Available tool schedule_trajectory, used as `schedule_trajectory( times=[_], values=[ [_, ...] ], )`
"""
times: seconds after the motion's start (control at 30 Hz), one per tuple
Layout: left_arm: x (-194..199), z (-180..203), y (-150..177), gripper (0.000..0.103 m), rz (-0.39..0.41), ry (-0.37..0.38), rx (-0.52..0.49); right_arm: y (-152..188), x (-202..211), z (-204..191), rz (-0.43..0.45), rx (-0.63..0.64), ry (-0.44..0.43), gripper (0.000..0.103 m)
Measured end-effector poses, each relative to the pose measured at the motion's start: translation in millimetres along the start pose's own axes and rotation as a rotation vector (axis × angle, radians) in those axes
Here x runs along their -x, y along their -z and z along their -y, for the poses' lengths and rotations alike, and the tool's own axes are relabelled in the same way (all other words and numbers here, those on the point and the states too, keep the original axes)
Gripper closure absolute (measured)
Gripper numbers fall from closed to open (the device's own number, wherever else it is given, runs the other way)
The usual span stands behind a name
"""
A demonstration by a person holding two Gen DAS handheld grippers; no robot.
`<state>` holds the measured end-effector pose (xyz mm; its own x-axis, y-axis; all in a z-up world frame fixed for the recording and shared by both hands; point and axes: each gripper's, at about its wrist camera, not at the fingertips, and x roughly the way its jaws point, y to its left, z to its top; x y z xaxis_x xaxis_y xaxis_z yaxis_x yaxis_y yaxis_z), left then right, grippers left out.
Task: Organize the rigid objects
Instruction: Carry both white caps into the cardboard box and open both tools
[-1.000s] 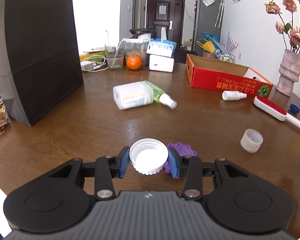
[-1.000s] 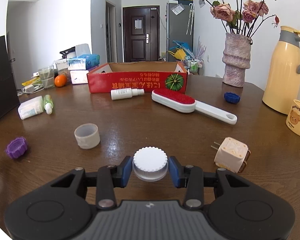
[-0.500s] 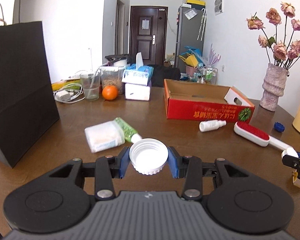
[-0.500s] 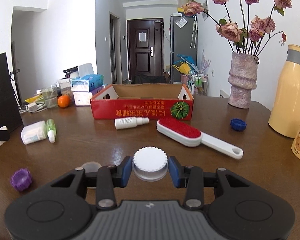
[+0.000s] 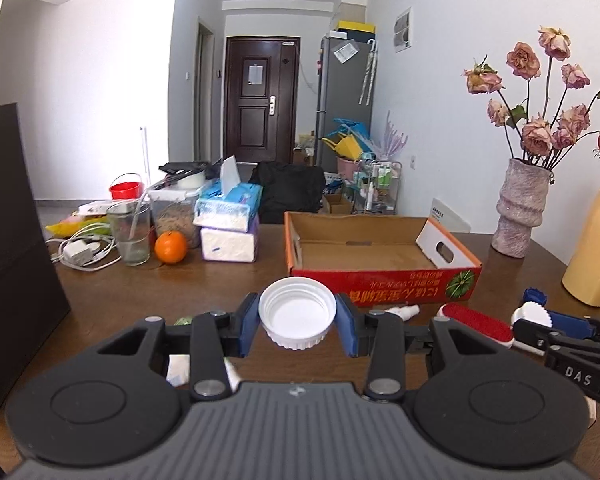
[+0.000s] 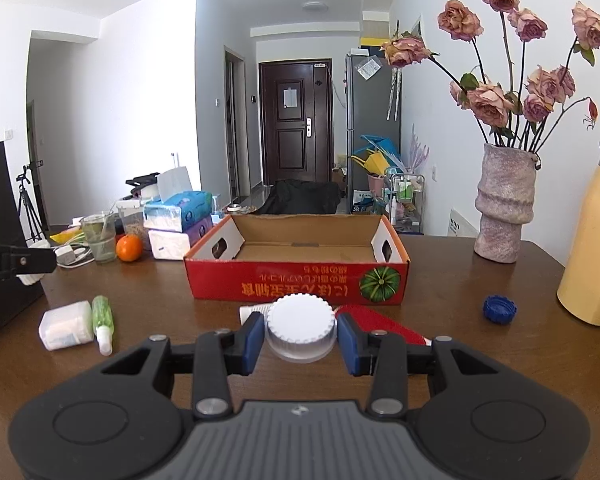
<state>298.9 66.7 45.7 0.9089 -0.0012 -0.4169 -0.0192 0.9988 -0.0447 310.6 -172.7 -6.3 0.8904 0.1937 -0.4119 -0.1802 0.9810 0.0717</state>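
Observation:
My left gripper (image 5: 298,324) is shut on a white bottle cap (image 5: 297,311), its hollow side facing up, held above the table in front of the red cardboard box (image 5: 380,276). My right gripper (image 6: 300,336) is shut on a white ribbed cap (image 6: 300,326), top side up, held before the same box (image 6: 300,284). The box is open and looks empty. The right gripper with its cap also shows at the right edge of the left wrist view (image 5: 534,316).
A red lint brush (image 5: 476,324), a small white spray bottle (image 5: 400,311) and a blue cap (image 6: 499,309) lie near the box. A white pack (image 6: 66,325) and green bottle (image 6: 102,316) lie left. A vase (image 6: 504,208), yellow jug (image 6: 592,240), tissue boxes (image 5: 228,220), orange (image 5: 171,247) and black bag (image 5: 8,240) surround.
Both grippers have risen from the table with their caps and moved toward the red box; the view now looks over the box's open top.

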Motion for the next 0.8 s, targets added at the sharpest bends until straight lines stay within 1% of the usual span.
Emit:
schedule_trajectory(
  times=[0.2,0.4,0.63,0.8],
  values=[
    [-24,9,-31,0.062,0.015,0.040,-0.022,-27,-20,-4,0.024,-0.024,0.012,0.064],
    [-56,15,-57,0.062,0.010,0.085,-0.037,-52,-46,-6,0.035,-0.045,0.033,0.064],
    [-101,22,-75,0.062,-0.010,0.118,-0.058,-73,-85,-6,0.022,-0.064,0.056,0.064],
    [-136,25,-84,0.062,-0.018,0.116,-0.072,-83,-120,-4,0.002,-0.080,0.071,0.064]
  ],
)
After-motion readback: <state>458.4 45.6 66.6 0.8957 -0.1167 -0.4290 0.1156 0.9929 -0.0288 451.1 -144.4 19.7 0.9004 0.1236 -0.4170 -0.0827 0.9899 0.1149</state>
